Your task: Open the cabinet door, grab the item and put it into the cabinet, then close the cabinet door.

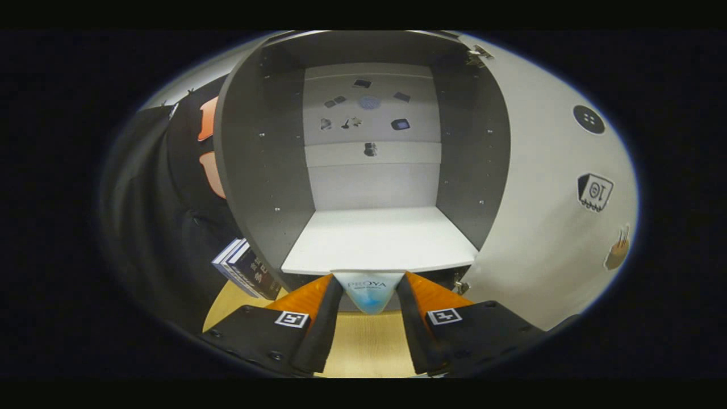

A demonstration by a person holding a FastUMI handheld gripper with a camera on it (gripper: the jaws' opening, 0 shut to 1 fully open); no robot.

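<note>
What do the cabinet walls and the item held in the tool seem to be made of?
Cabinet walls: likely laminated board, matte grey, with rows of small peg holes. Item between the tool fingers: probably a printed cardboard box, white fading to blue; too little visible to confirm.

"PROYA" on box [367,291] between hand-held gripper [369,284] fingers.

**Surface and Material Findings**

Cabinet [250,170]: side panels matt grey laminate board, smooth, with small metal fittings. Shelf [377,238] and back panel smooth, matt white. Open door [545,187]: smooth white finish, faint sheen, flat stickers applied; metal hinge [476,54] at its top corner. Table [363,346]: light wood-grain surface, smooth. Gripper [368,292] fingers pressed on a box [368,289] that looks like glossy printed card. Books [244,267] beside the cabinet: glossy covers. Booth wall: matt cloth.
</note>
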